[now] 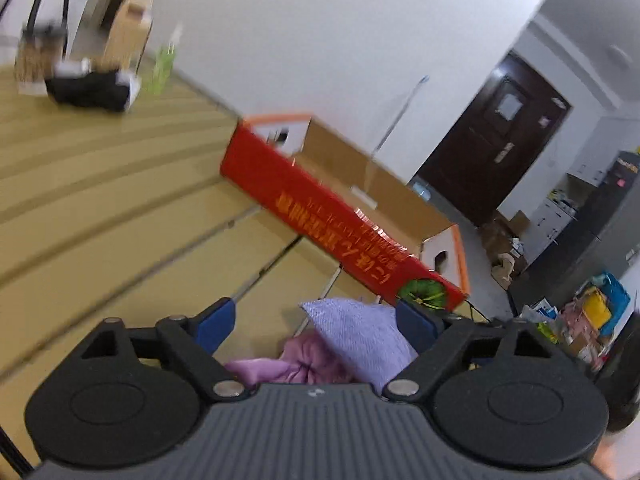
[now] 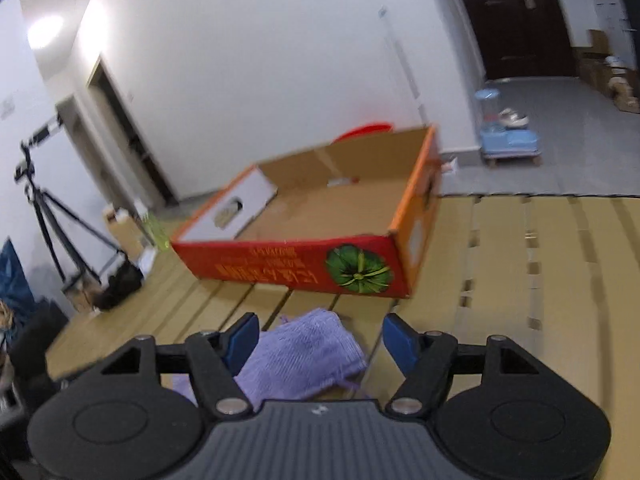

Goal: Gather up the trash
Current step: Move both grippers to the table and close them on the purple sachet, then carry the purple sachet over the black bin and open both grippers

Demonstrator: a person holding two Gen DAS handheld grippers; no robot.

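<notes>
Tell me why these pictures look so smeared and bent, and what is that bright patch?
Left wrist view: motion blur smears the red box and the far clutter; walls curve from the fisheye lens. Right wrist view: softer blur, a bright glare patch on the wall, bowed door frames; the gripper itself stays sharp.

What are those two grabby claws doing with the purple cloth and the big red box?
A person is holding a claw in each hand, tidying up. The left gripper and the right gripper both have their jaws apart, with a lavender cloth lying between them on the cardboard-covered floor. Whether either is pinching it is unclear. A pink cloth lies bunched beside it. Just ahead sits the open red box, almost empty.
</notes>
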